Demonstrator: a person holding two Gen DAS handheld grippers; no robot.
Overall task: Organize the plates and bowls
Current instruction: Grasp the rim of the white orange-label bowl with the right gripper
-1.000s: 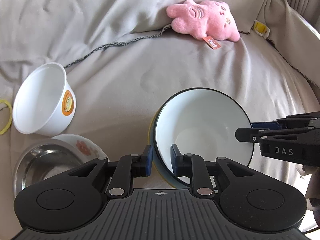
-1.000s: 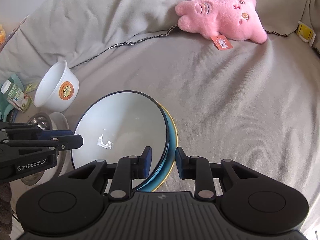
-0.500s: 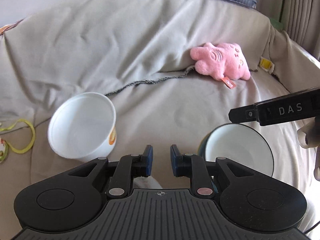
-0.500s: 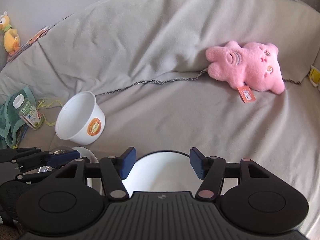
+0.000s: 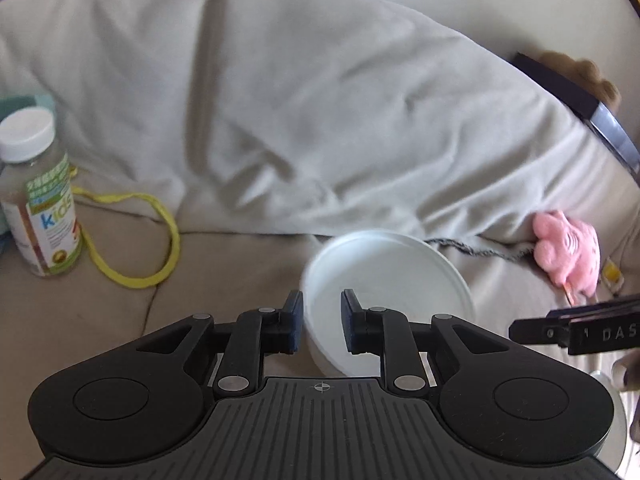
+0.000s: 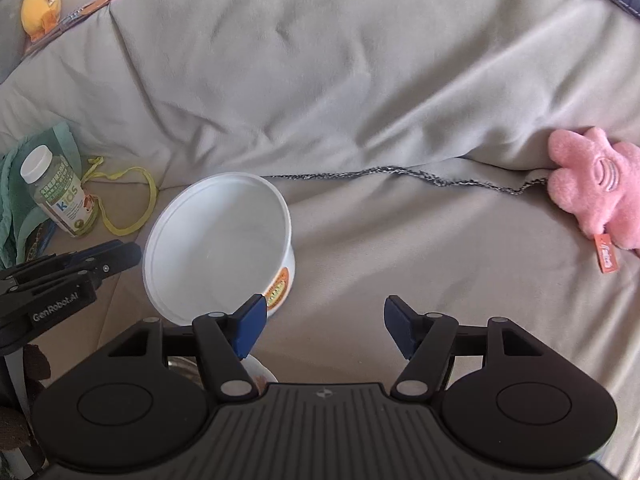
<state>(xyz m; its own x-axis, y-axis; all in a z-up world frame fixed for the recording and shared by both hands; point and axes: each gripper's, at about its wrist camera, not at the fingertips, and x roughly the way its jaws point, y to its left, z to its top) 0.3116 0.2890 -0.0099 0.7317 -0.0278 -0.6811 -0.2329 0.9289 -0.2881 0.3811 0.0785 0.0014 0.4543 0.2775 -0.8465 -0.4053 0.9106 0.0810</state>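
Note:
A white plastic bowl (image 5: 386, 284) with an orange sticker lies tilted on the grey sofa cover; it also shows in the right wrist view (image 6: 218, 248). My left gripper (image 5: 320, 324) has its jaws a narrow gap apart with the bowl's near rim between them, and no clear contact. My right gripper (image 6: 322, 326) is open wide and empty, just right of the bowl. A floral bowl's rim (image 6: 260, 374) and a steel bowl (image 6: 182, 360) peek out behind the right fingers. The left gripper (image 6: 100, 264) shows at the left of the right wrist view.
A vitamin bottle (image 5: 38, 196) with a white cap stands at the left, beside a yellow loop (image 5: 132, 240). A pink plush toy (image 6: 596, 192) lies at the right against the sofa back. A teal cloth (image 6: 10, 200) lies at the far left.
Both grippers have left the black-rimmed bowl and moved left toward the white plastic bowl. The right gripper has opened wide. The left gripper now straddles the white bowl's rim.

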